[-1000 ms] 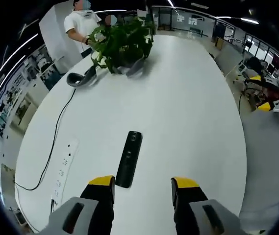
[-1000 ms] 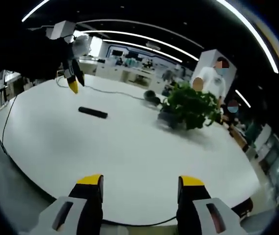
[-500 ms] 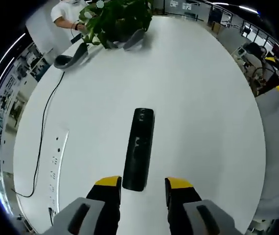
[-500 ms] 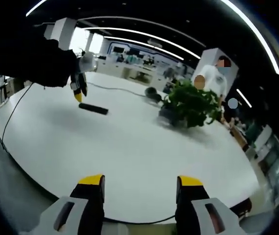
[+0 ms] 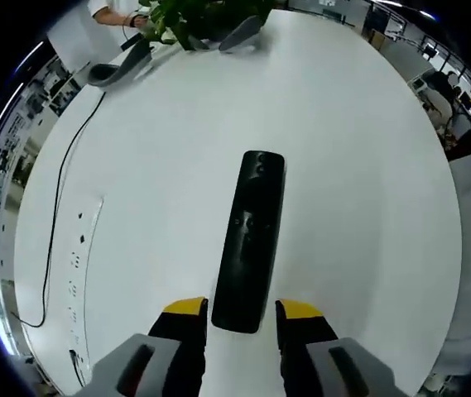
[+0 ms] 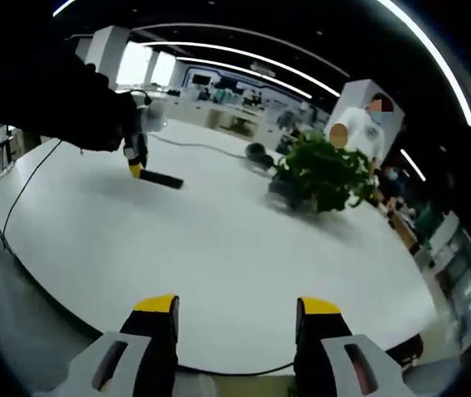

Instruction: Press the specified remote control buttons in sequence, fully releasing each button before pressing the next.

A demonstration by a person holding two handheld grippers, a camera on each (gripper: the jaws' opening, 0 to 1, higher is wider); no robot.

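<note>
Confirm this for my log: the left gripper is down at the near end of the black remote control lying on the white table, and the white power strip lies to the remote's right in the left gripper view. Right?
One detail is wrong. In the left gripper view, the white power strip lies to the left of the black remote control, not its right. The rest holds: the left gripper is at the remote's near end on the white table.

Left tongs (image 5: 242,309) jaws parted, pointing down; right tongs (image 6: 237,304) parted, level.

Each gripper (image 5: 241,313) has grey bodies with yellow-capped black jaws; the right gripper (image 6: 237,308) matches; a dark sleeve (image 6: 49,103) shows.
</note>
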